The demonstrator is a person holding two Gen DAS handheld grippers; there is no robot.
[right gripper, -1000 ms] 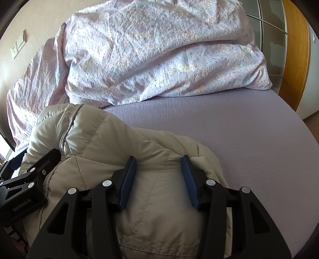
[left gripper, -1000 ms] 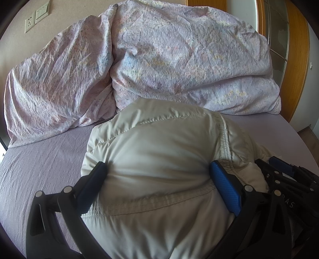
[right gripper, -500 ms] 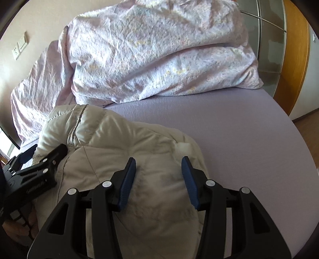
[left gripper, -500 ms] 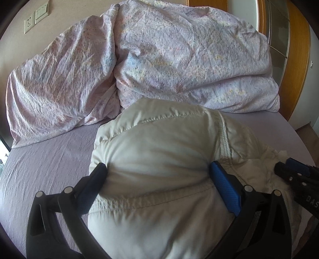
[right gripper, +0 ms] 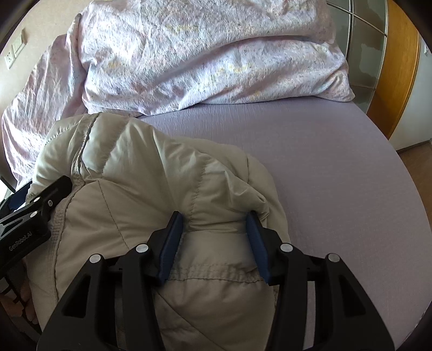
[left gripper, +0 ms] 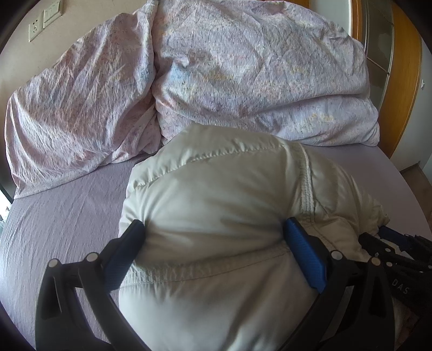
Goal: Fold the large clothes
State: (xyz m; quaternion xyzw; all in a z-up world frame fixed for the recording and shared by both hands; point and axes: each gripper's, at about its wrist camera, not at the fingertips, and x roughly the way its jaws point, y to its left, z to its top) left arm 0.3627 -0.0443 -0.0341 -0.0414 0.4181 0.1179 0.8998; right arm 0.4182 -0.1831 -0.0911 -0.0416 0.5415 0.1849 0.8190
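A beige puffer jacket (left gripper: pixel 216 194) lies bunched on the lilac bed sheet (left gripper: pixel 62 205). My left gripper (left gripper: pixel 213 237) is wide apart, and the thick jacket bundle fills the gap between its blue pads, touching both. My right gripper (right gripper: pixel 214 229) is narrower and clamps a fold of the same jacket (right gripper: pixel 129 167) between its pads. The right gripper shows at the right edge of the left wrist view (left gripper: pixel 391 248). The left gripper shows at the left edge of the right wrist view (right gripper: pixel 29 216). The jacket's lower part is hidden under the grippers.
A crumpled pink floral duvet (left gripper: pixel 229 70) is piled across the far side of the bed, also in the right wrist view (right gripper: pixel 205 54). A wooden frame with glass panels (left gripper: pixel 399 67) stands at the right. Wall sockets (left gripper: pixel 43 19) are at top left.
Both grippers have carried the jacket bundle forward toward the duvet. The right gripper now pinches a deeper fold and sits close beside the left one again.
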